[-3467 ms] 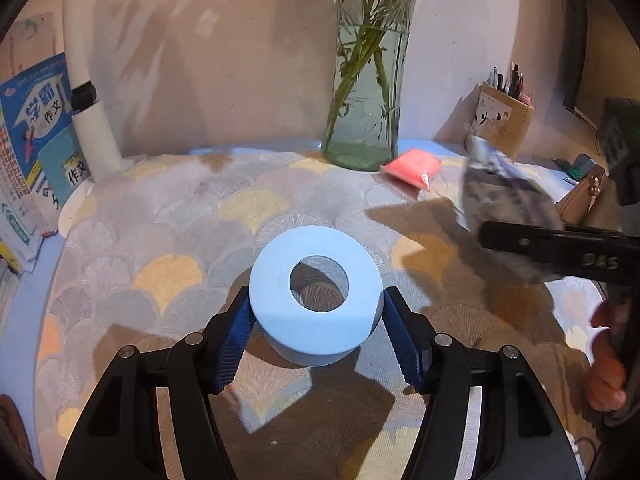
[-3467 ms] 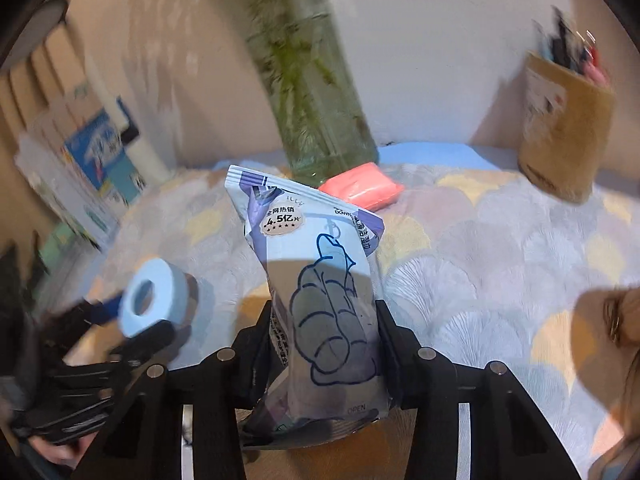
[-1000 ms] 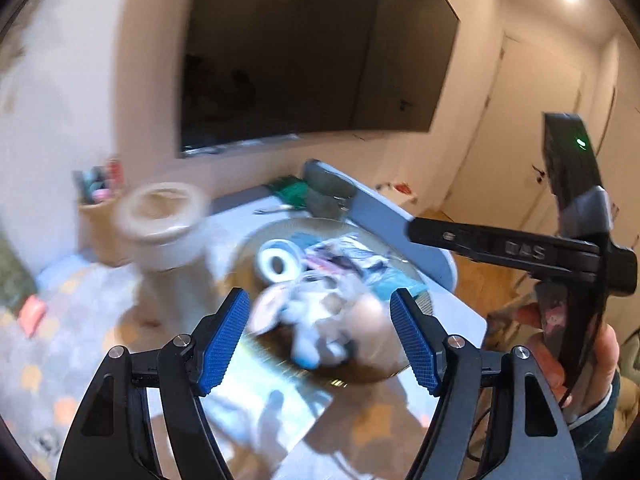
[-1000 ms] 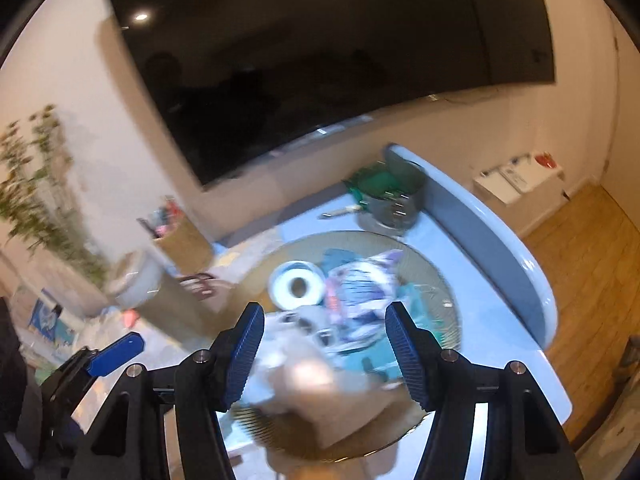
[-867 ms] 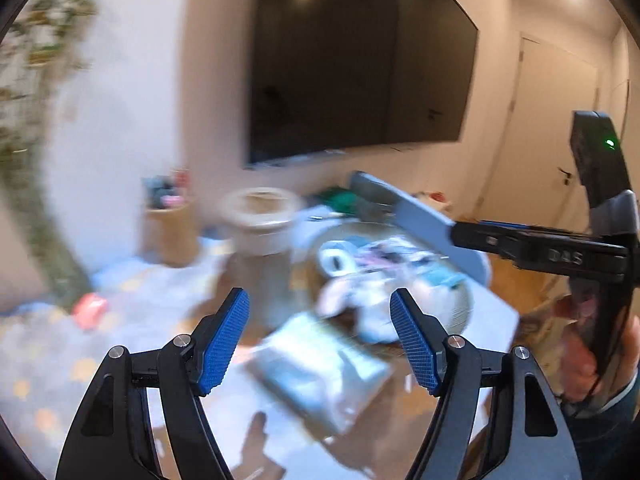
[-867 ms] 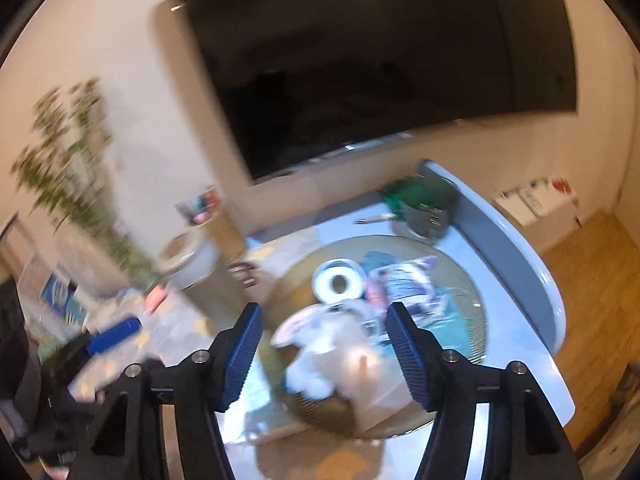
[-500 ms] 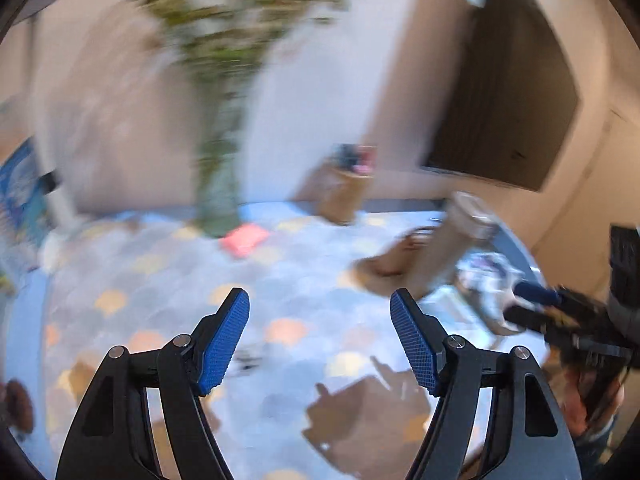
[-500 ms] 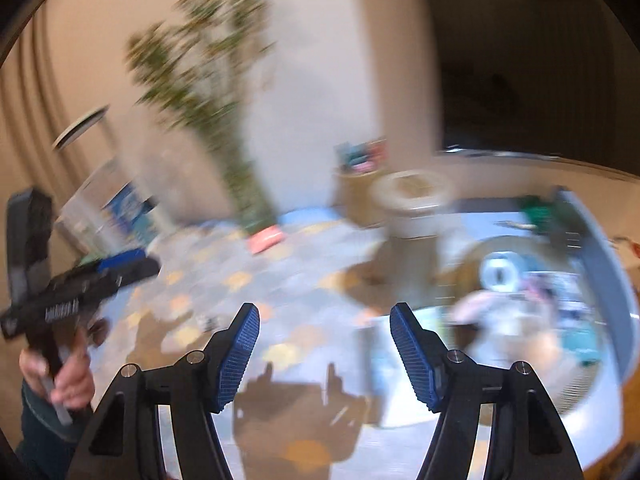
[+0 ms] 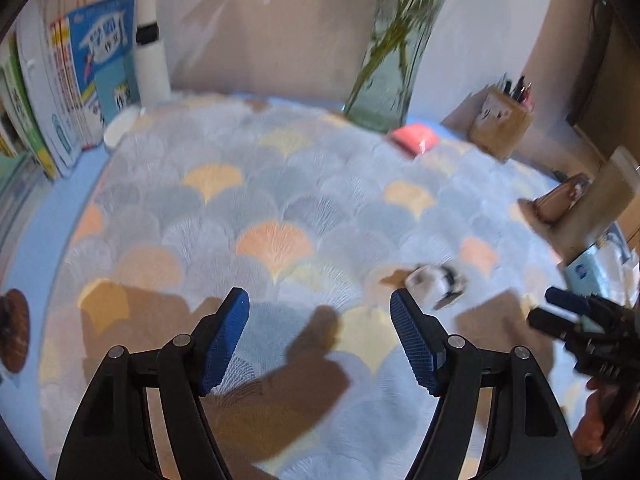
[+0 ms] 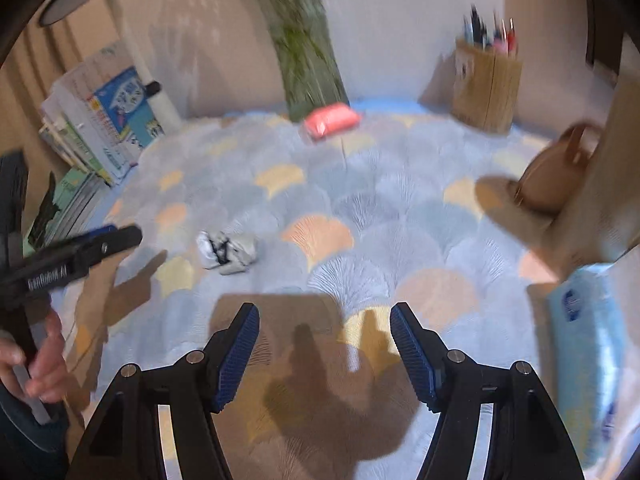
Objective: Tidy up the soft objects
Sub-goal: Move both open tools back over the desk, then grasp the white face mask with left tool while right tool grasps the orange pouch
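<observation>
A crumpled grey-white soft bundle (image 9: 436,284) lies on the scallop-patterned cloth, just beyond my left gripper's right finger; in the right wrist view it (image 10: 226,252) lies left of centre. A pink soft packet (image 9: 414,139) (image 10: 330,121) rests by the vase. A light blue tissue pack (image 10: 588,344) lies at the right. My left gripper (image 9: 320,340) is open and empty over the cloth. My right gripper (image 10: 324,352) is open and empty, and shows at the right edge of the left wrist view (image 9: 576,316).
A glass vase (image 9: 384,88) with stems stands at the back. A pen holder (image 10: 486,92) is back right, a brown bag (image 10: 556,184) and a tall tan cylinder (image 10: 608,184) at right. Books (image 9: 68,80) line the left edge.
Both grippers, which held a tape roll and a tissue pack 3.5 s ago, are empty; they swung from the round tray back to the patterned cloth and came lower over it.
</observation>
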The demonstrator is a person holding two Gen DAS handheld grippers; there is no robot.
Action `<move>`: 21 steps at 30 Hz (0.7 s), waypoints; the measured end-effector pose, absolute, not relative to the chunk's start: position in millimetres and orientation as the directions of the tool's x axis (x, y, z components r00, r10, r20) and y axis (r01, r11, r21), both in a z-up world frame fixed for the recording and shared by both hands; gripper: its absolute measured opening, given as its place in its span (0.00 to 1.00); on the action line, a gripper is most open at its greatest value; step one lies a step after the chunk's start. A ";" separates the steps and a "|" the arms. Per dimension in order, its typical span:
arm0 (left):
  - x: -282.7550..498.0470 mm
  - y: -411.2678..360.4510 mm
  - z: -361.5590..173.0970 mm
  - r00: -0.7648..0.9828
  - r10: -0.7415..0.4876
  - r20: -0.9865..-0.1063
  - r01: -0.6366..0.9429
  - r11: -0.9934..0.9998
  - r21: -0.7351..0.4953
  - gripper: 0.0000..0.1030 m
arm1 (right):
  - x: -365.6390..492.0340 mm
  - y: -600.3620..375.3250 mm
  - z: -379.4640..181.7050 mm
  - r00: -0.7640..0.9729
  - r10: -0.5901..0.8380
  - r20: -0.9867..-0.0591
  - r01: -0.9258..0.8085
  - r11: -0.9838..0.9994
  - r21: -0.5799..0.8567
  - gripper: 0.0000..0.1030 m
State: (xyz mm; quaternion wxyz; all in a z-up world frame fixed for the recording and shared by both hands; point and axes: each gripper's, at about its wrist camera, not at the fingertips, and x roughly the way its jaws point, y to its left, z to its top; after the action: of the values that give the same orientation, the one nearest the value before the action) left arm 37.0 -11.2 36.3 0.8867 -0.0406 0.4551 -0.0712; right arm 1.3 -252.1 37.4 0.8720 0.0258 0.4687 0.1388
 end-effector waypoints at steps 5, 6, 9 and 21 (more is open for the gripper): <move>39.1 -18.9 17.1 0.524 -0.144 -0.840 0.110 0.989 -0.102 0.69 | 18.4 -259.8 15.6 0.473 0.242 -0.847 -0.169 0.969 0.182 0.65; 38.8 -22.1 20.7 0.512 -0.175 -0.841 0.141 0.983 -0.118 0.69 | 19.0 -258.6 14.1 0.461 0.229 -0.857 -0.171 0.971 0.167 0.65; 39.5 -30.8 33.5 0.492 -0.280 -0.824 0.209 0.957 -0.200 0.69 | 25.7 -244.4 28.2 0.465 0.166 -0.870 -0.219 0.973 0.068 0.64; 59.5 -102.1 15.3 0.466 -0.349 -0.813 0.457 0.882 -0.117 0.64 | 183.4 -238.9 43.3 0.498 0.381 -0.779 -0.156 0.923 0.351 0.83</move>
State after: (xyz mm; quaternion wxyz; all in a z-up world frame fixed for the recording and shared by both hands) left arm 59.5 -102.1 15.3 0.8541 0.0589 0.4597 -0.2361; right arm 183.4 -238.9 43.3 0.8574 0.1180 0.4758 0.1565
